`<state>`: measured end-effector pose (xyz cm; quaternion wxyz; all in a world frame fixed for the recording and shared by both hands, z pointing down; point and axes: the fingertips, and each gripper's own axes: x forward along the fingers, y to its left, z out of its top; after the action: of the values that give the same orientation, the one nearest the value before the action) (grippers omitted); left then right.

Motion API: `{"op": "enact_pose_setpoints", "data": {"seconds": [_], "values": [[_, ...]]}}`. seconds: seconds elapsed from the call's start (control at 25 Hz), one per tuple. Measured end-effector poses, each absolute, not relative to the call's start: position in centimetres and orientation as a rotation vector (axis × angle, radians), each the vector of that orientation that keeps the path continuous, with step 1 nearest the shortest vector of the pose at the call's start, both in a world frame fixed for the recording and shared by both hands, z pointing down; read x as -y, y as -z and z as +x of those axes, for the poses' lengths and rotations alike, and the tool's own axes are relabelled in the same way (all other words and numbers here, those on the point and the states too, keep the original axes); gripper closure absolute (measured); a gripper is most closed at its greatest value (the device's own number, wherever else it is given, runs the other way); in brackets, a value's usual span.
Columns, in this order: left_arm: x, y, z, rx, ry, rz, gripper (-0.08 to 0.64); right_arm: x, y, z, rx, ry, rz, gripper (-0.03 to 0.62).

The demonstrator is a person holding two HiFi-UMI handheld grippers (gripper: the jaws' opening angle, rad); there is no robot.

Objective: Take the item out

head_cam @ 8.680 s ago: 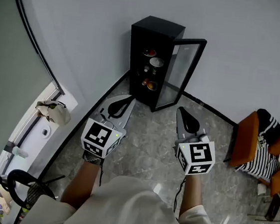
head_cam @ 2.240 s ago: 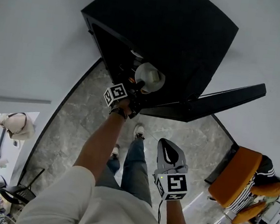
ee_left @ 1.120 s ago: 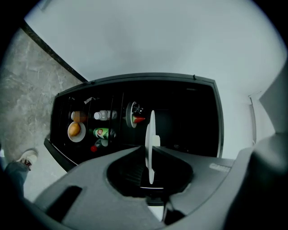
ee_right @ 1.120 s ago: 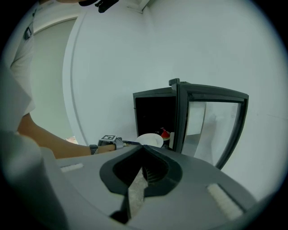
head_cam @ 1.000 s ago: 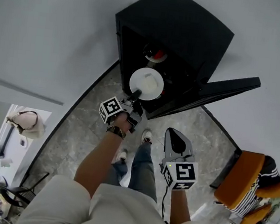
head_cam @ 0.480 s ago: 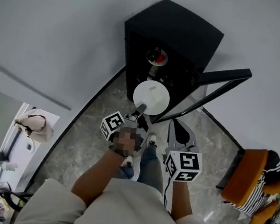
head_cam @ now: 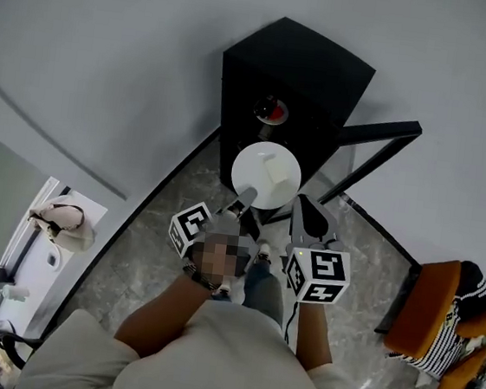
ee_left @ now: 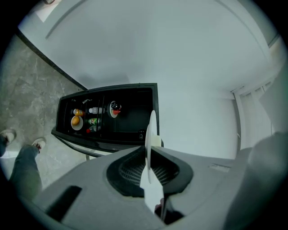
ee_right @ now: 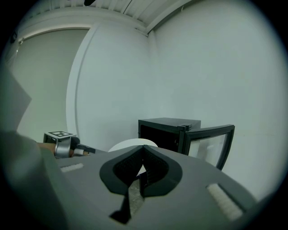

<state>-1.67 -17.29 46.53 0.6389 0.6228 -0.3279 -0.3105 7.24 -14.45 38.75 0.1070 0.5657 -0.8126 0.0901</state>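
Grey marble floor (head_cam: pixel 132 246) and a white wall frame a black cabinet (head_cam: pixel 301 65) standing in the corner of the room, its glass door (head_cam: pixel 375 148) swung wide to the right. A person stands before it with a gripper in each hand. The left gripper (head_cam: pixel 244 200) has its jaws clamped on the near rim of a white plate (head_cam: pixel 265 176). The plate is clear of the cabinet, held roughly level in the air in front of the open shelves and above the floor. From the left gripper view the plate shows edge-on, pinched between the two jaws. The right gripper (head_cam: pixel 304 212) hangs just beside the plate's right edge with its jaws closed together and nothing between them. Whether it touches the plate cannot be told.

Inside the cabinet, a glass bowl with something red in it (head_cam: pixel 272 110) sits on an upper shelf. Lower shelves carry an orange fruit on a dish (ee_left: pixel 76 121) and small bottles (ee_left: pixel 94 110). An orange chair (head_cam: pixel 423 297) draped with a striped cloth (head_cam: pixel 470 302) stands off to the right, and a pale bag (head_cam: pixel 65 223) lies at the left.
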Motion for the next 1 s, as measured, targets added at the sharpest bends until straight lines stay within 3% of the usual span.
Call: {"op": "enact_pose_setpoints", "data": {"seconds": [1.0], "values": [[12.5,-44.1,-2.5,0.803,0.667,1.436,0.549,11.7,-38.3,7.3,2.323,-0.215,1.675,0.585]]}}
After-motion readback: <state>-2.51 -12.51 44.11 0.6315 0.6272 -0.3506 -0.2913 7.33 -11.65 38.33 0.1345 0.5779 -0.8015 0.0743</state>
